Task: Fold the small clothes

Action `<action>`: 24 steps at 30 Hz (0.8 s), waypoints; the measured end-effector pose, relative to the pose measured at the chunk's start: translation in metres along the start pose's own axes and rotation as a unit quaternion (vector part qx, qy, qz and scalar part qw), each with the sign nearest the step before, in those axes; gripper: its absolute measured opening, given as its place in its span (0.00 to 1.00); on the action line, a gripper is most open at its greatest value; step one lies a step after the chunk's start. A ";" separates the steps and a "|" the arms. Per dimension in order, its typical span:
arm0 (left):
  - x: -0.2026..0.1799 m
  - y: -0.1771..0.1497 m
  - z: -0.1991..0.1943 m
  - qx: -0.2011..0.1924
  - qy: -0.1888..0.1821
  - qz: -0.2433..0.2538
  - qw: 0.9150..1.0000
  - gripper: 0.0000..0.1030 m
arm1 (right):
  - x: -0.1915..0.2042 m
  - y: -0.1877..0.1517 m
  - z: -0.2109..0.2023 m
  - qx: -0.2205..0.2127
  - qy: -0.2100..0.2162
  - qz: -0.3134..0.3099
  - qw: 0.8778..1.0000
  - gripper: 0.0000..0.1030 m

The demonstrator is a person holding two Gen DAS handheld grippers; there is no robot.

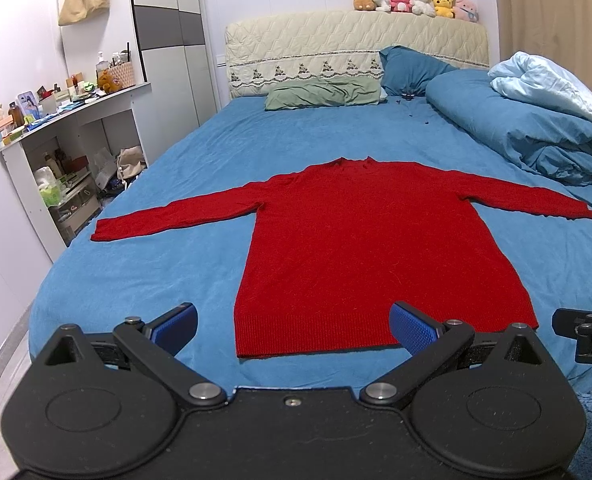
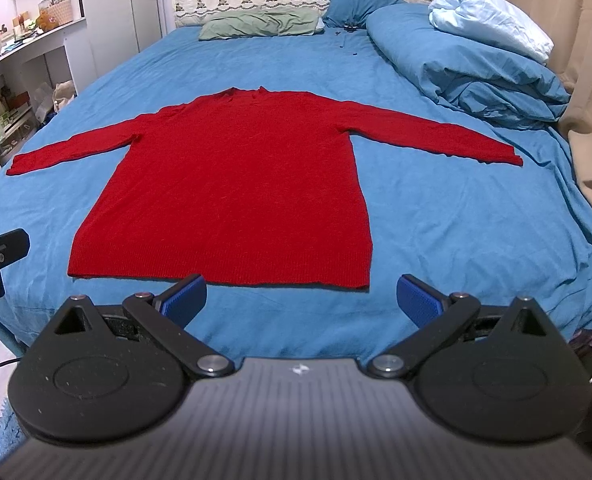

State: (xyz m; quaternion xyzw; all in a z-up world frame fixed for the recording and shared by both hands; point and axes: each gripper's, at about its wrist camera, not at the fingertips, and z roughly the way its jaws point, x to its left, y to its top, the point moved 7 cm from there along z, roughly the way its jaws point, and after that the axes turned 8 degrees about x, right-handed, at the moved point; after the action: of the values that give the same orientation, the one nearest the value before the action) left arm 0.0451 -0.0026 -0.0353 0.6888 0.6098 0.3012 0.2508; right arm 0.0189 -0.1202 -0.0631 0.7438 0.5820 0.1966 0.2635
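Left gripper (image 1: 294,326): jaws wide, empty, lower centre, before the hem. Red sweater (image 1: 380,256): lay flat at frame centre on blue bedsheet (image 1: 168,256), sleeves outspread. Right gripper (image 2: 301,298): jaws wide, empty, lower centre.

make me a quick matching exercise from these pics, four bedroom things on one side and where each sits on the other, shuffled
Things:
1. red sweater
2. plush toys
3. green pillow
4. light blue blanket

Places:
A. on top of the headboard
B. on the bunched blue duvet at the bed's right side
C. spread flat mid-bed, sleeves out
D. flat against the headboard's foot

Pairs: 1-C, 2-A, 3-D, 4-B
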 end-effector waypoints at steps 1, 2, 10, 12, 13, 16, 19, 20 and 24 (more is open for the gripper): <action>0.000 0.000 0.000 0.000 0.001 0.000 1.000 1.00 | 0.000 0.000 0.000 0.000 0.000 0.000 1.000 1.00; 0.000 0.000 0.000 0.000 0.001 0.000 1.000 1.00 | 0.000 0.000 0.000 0.000 0.001 0.000 1.000 1.00; 0.001 0.000 -0.001 0.000 0.002 0.000 1.000 1.00 | -0.001 0.000 0.000 0.000 0.001 0.000 1.000 1.00; 0.001 0.000 -0.001 0.000 0.002 -0.001 1.000 1.00 | -0.001 0.001 0.000 0.000 0.001 -0.001 1.000 1.00; 0.001 0.000 -0.001 0.000 0.002 0.000 1.000 1.00 | -0.001 0.001 0.000 0.000 0.001 -0.001 1.000 1.00; 0.001 0.000 -0.001 0.002 0.001 0.000 1.000 1.00 | 0.000 0.000 0.001 -0.001 0.003 0.000 1.000 1.00; 0.000 0.007 -0.002 0.003 -0.004 0.001 1.000 1.00 | 0.001 0.001 -0.001 -0.002 0.008 0.001 1.000 1.00; -0.001 0.011 -0.002 0.001 -0.006 0.002 1.000 1.00 | 0.000 0.004 -0.002 -0.004 0.008 0.001 1.000 1.00; -0.012 0.040 0.000 -0.011 -0.021 0.009 1.000 1.00 | -0.012 0.023 -0.006 -0.014 0.005 0.010 1.000 1.00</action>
State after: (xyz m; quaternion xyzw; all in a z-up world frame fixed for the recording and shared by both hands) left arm 0.0718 -0.0200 -0.0081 0.6976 0.5947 0.2962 0.2682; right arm 0.0297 -0.1347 -0.0436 0.7445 0.5734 0.2113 0.2688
